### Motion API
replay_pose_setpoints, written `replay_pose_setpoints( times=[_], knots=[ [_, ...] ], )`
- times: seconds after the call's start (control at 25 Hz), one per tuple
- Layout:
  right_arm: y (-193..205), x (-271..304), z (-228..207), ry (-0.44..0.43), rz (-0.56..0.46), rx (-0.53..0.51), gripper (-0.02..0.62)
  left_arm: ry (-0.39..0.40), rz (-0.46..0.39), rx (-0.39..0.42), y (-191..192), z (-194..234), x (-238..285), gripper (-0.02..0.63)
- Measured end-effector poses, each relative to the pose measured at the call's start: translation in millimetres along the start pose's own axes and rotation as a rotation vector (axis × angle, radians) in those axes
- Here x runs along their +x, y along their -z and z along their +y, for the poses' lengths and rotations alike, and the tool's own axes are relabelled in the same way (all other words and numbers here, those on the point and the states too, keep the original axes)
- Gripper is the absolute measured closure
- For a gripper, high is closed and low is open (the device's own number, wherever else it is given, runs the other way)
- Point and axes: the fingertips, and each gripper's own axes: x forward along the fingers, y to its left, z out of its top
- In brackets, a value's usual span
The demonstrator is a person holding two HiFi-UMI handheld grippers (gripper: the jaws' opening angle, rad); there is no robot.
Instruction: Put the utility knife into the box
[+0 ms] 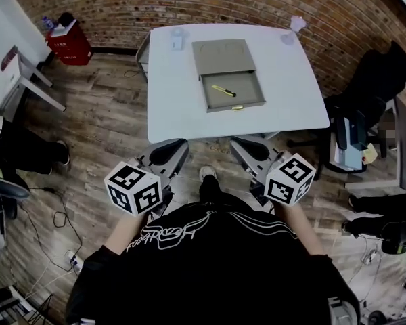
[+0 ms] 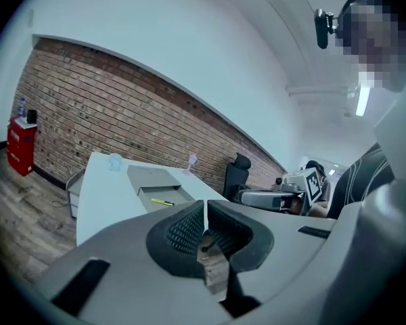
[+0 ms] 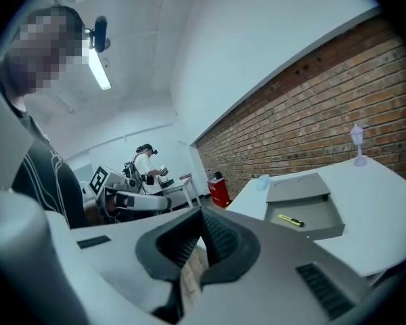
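In the head view the knife [image 1: 224, 91] lies flat in the open drawer [image 1: 249, 87] of the grey box [image 1: 223, 56] on the white table [image 1: 183, 114]. It is well apart from the left gripper [image 1: 170, 153] and right gripper [image 1: 250, 153], both held low beside the person. The left gripper view shows its jaws pressed together on nothing, with the knife far off. The right gripper view shows the same: jaws closed and empty. The knife looks light, stiff and slim (smooth plastic, likely slippery), so a pinch across the middle of its body, clear of the blade end, should suit.
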Motion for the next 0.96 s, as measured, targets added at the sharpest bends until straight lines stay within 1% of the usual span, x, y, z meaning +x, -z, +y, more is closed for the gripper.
replay_pose_setpoints(
  times=[0.2, 0.4, 0.56, 0.72, 0.96],
  knots=[
    [-1.6, -12.7, 12.3, 0.004, -0.006, -0.011, 0.594, 0.008, -0.026, 0.016, -2.8, -14.5, -7.6, 0.568],
    [-0.4, -13.9, 22.8, -0.027, -0.026, -0.019, 0.594, 0.000, -0.023, 0.038, 0.1, -24.0, -10.8, 0.568],
    [2.6, -8.5, 14.6, -0.040, -0.010, -0.006, 0.595, -0.025, -0.012, 0.044, -5.0, -21.0, -9.2, 0.568],
    [-6.7, -6.3, 4.3, -0.060, -0.014, -0.007, 0.594, -0.039, -0.003, 0.051, -11.1, -18.0, 2.5, 0.568],
    [-13.2, 0.1, -16.3, -0.074, 0.004, -0.015, 0.594, -0.054, 0.018, 0.028, -12.1, -0.7, 27.6, 0.568]
  ],
)
